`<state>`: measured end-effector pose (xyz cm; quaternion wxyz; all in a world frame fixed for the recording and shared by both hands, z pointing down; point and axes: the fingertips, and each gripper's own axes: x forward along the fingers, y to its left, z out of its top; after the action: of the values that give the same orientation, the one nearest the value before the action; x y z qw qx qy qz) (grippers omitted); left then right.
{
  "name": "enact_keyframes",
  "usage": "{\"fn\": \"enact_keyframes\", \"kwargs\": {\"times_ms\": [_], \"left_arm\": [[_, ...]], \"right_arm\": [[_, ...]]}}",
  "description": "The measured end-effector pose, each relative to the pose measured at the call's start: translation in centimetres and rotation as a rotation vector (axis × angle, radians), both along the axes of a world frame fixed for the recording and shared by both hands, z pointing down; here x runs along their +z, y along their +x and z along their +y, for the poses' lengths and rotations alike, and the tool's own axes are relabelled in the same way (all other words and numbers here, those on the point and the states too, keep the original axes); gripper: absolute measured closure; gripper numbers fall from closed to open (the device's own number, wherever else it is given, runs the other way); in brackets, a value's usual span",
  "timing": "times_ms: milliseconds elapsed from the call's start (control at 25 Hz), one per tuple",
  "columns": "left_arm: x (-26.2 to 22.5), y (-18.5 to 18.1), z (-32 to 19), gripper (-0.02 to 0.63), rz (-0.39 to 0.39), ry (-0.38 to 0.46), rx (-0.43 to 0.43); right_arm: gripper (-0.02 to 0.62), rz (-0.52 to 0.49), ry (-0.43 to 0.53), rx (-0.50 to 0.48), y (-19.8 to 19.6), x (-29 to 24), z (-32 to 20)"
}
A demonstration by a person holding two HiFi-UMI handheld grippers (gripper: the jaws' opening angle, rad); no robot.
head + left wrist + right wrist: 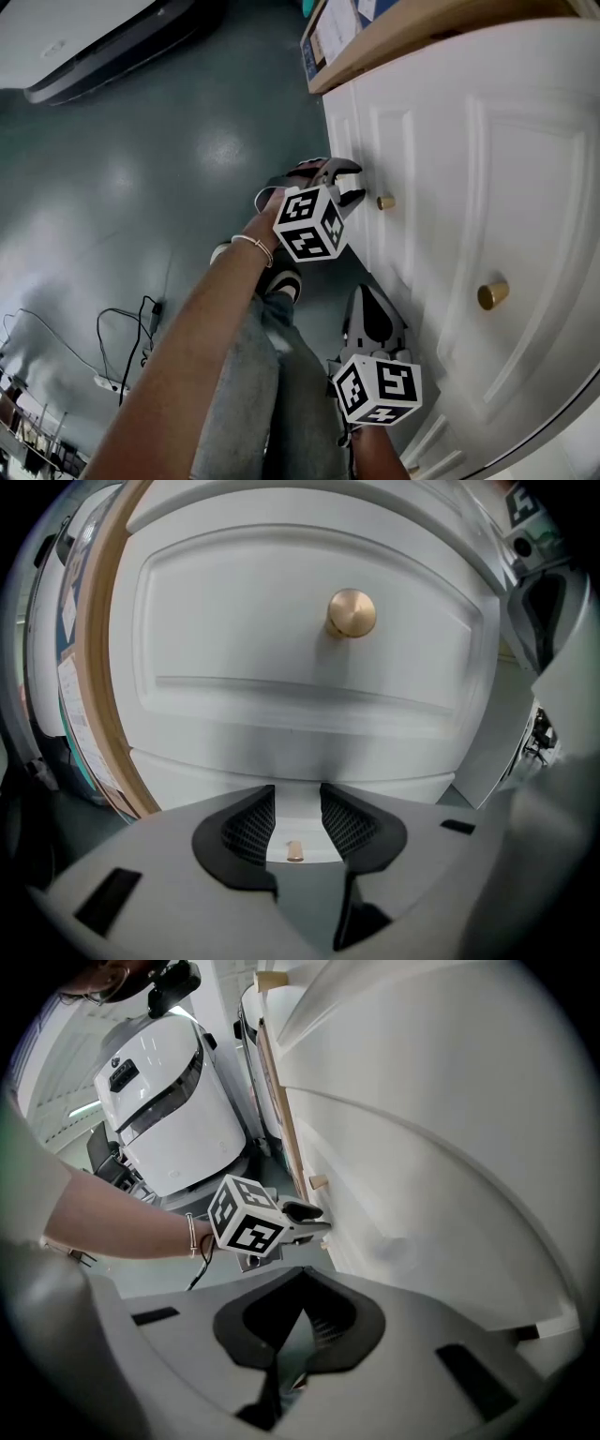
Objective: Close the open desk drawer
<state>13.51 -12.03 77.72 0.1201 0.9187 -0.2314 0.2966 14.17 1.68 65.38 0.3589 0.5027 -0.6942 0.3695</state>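
The drawer front (281, 621) is showing smooth white paint with a soft satin sheen. Its round knob (352, 613), at twelve o'clock in the left gripper view, is gleaming like brushed brass, a warm gold metal. The bench edge (422, 37) is looking like pale bare wood. The dark green floor (187, 141) is reflecting light glossily. The left tongs (298, 825) are showing black pads (251, 827) with a fine ribbed texture, set in matt grey plastic. The grey trousers (248, 394) are looking like soft, matt cloth.
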Motion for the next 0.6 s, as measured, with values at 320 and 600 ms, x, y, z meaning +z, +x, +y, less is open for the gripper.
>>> {"fn": "enact_keyframes", "kwargs": {"times_ms": [320, 600], "left_arm": [[-0.2, 0.0, -0.3, 0.448, -0.036, 0.024, -0.039], [-3.2, -2.4, 1.6, 0.449, -0.037, 0.002, -0.143]], "right_arm": [[0.589, -0.014, 0.032, -0.012, 0.3, -0.7, 0.1], [0.589, -0.032, 0.055, -0.034, -0.3, -4.3, 1.0]]}}
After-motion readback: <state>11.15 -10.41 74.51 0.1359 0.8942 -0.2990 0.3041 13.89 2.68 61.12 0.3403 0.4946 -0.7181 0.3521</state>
